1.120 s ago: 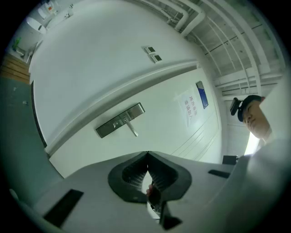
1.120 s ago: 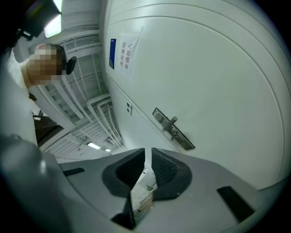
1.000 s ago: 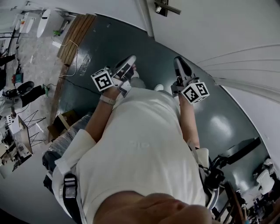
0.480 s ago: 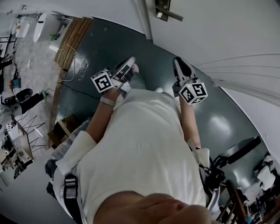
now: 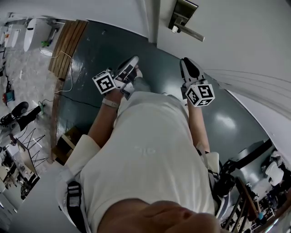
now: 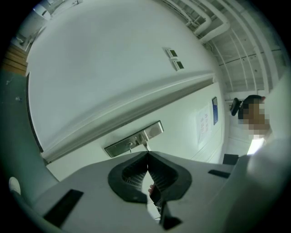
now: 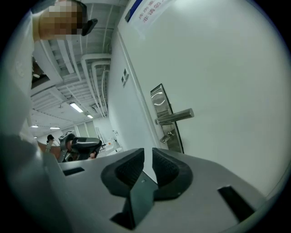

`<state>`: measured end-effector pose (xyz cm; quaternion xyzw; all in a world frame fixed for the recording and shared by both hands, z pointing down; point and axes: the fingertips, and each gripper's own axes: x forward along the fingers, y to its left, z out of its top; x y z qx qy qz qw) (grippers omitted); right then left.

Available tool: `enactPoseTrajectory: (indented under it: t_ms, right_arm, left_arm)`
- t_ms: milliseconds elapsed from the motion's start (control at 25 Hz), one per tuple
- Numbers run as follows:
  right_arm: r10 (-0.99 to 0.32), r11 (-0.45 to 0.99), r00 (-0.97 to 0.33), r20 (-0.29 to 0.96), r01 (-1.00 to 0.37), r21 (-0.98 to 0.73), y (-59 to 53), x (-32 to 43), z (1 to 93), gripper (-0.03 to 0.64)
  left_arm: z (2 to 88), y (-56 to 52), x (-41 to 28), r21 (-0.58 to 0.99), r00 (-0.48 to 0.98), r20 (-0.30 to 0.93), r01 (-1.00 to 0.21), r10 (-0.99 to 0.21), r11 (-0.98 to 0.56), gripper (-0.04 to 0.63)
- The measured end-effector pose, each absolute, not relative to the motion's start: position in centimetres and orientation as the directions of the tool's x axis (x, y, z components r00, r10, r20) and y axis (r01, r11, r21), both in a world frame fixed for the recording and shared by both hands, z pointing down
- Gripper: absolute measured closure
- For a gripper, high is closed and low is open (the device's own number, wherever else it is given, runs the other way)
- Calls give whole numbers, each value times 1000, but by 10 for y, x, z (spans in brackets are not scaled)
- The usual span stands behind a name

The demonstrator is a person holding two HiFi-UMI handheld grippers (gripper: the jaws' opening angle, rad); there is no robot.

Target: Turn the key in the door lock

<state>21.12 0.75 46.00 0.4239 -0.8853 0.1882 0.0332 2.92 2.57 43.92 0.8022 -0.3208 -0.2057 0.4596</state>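
two tools [image 5: 134,60] [image 5: 185,62], one handle [image 5: 187,29], one key [image 7: 169,135]

My left gripper [image 6: 147,154] and right gripper [image 7: 148,155] are pale grey shells with black ribbed pads [image 7: 127,170], and each carries a white cube [image 5: 105,83] printed with black square markers. The door [image 7: 227,68] is plain off-white. Its lock plate [image 7: 159,98], handle [image 7: 177,116] and key [image 7: 168,135] are bare silver metal. Near the door's top edge hangs a white notice [image 7: 154,11] with red lettering, and a blue sign [image 7: 135,10] beside it. The floor [image 5: 104,45] is glossy dark teal-grey, with brown wooden planks [image 5: 68,41] at its far left edge. My shirt [image 5: 145,154] is white, my strap [image 5: 72,202] black.
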Motion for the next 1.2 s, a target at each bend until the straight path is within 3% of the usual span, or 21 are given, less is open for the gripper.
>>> enactPoseTrajectory:
  t_ms: [240, 560, 960, 1200]
  right_arm:
    - [-777, 517, -550, 308, -835, -186, -55, 166, 472, 531]
    - [-828, 437, -330, 453, -886, 153, -88, 138, 492, 523]
    - [-866, 412, -134, 482, -738, 535, -108, 125, 496, 518]
    - [-868, 420, -80, 491, -645, 638, -122, 132, 515, 518]
  left_arm:
    - [448, -35, -29, 865, 734, -29, -322, -678, -385, 589]
    - [462, -69, -71, 878, 794, -12, -282, -608, -386, 589]
    - [463, -72, -76, 888, 823, -14, -250, -567, -386, 588]
    - [465, -66, -63, 892, 811, -12, -255, -585, -373, 588]
